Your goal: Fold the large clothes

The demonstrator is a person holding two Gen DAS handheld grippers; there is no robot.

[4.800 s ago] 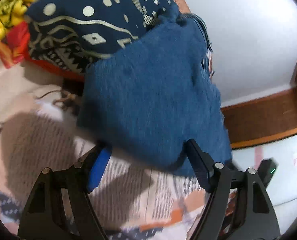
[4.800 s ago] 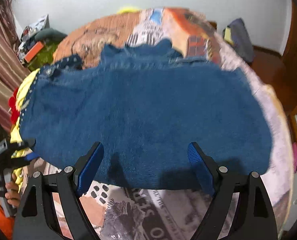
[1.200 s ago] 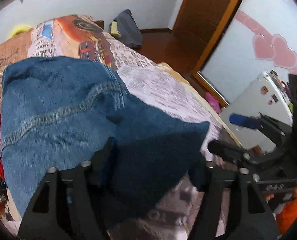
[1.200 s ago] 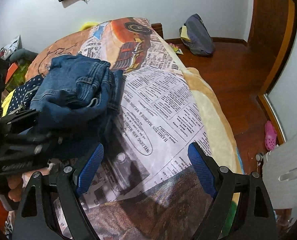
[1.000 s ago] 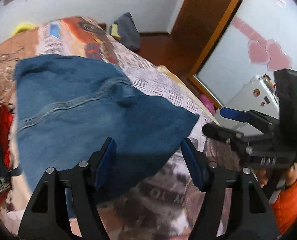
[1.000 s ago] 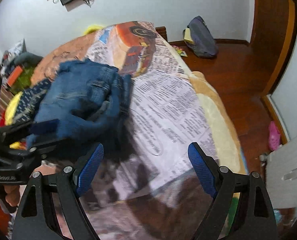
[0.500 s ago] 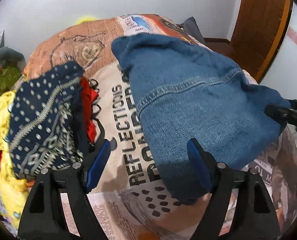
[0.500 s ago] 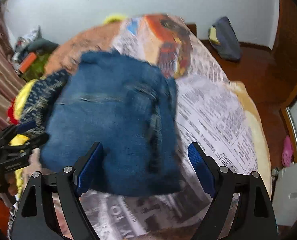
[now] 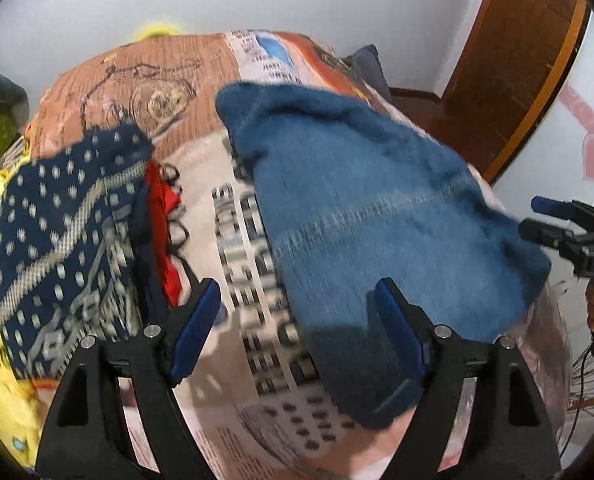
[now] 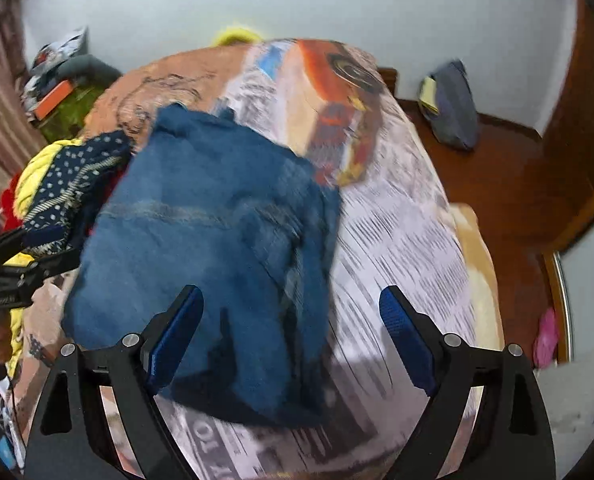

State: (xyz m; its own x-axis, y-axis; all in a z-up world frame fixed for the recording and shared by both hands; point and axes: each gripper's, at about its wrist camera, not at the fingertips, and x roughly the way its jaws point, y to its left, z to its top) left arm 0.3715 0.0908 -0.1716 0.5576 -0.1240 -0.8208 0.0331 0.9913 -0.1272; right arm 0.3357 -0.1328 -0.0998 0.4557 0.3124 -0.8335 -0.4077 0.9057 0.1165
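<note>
Folded blue jeans lie on the printed bedspread; they also show in the right wrist view. My left gripper is open and empty, above the near left edge of the jeans. My right gripper is open and empty, over the near right edge of the jeans. Each gripper shows at the edge of the other's view. Both views are motion blurred.
A pile of clothes, with a dark dotted garment on yellow and red ones, lies left of the jeans. A grey bag sits on the wooden floor beyond the bed. A door is at right.
The jeans were let go and now lie folded on the bed. Both grippers have drawn back from them and are open. The left view swung from the door side toward the clothes pile.
</note>
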